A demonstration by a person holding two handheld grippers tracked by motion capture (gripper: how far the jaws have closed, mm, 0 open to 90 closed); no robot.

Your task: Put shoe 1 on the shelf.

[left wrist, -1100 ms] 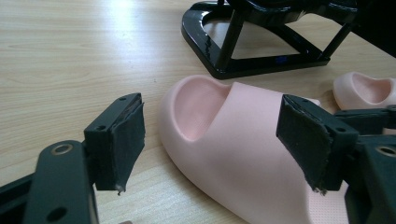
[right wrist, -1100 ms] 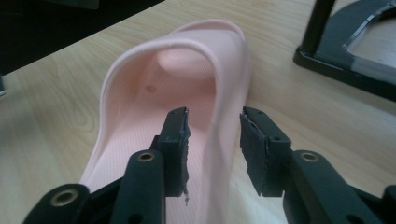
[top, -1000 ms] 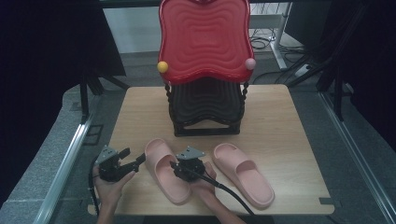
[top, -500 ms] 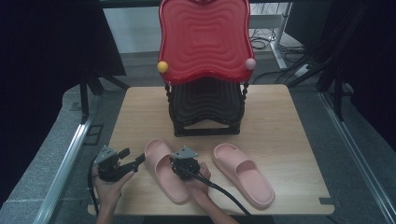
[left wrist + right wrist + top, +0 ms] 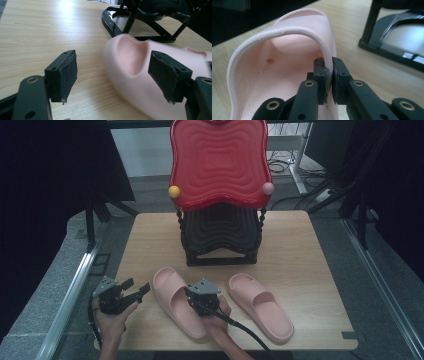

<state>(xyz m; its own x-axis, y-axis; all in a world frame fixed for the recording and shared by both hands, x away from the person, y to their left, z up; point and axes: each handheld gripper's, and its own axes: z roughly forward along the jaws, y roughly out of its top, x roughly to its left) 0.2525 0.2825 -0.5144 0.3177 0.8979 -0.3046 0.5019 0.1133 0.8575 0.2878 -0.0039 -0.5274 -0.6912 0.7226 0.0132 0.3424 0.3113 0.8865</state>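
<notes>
Since a second ago the right gripper (image 5: 196, 301) has shifted a little along the left pink slipper (image 5: 176, 300), and its jaws have just been closing; they now pinch the slipper's strap edge (image 5: 327, 53) between them, as the right gripper view shows close up. Nothing else on the table has changed place.

That slipper lies near the front of the light wooden table (image 5: 300, 250), toe pointing away from the person, and the second pink slipper (image 5: 260, 305) lies well apart to its right. Behind both stands a black wire rack (image 5: 220, 237) with a red wavy tray (image 5: 218, 162) on top, a yellow ball (image 5: 173, 191) and a pink ball (image 5: 268, 188) at its corners. Dark curtains, cables and grey flooring surround the table.

From above, the left gripper (image 5: 137, 289) sits just left of the slipper. Its own view adds what the high view cannot: its jaws stand spread wide with nothing between the pads (image 5: 67, 72), the slipper's toe (image 5: 130, 65) ahead of them and the rack's glossy black base (image 5: 112, 22) beyond. The right gripper view alone shows the slipper's dotted insole (image 5: 284, 72).
</notes>
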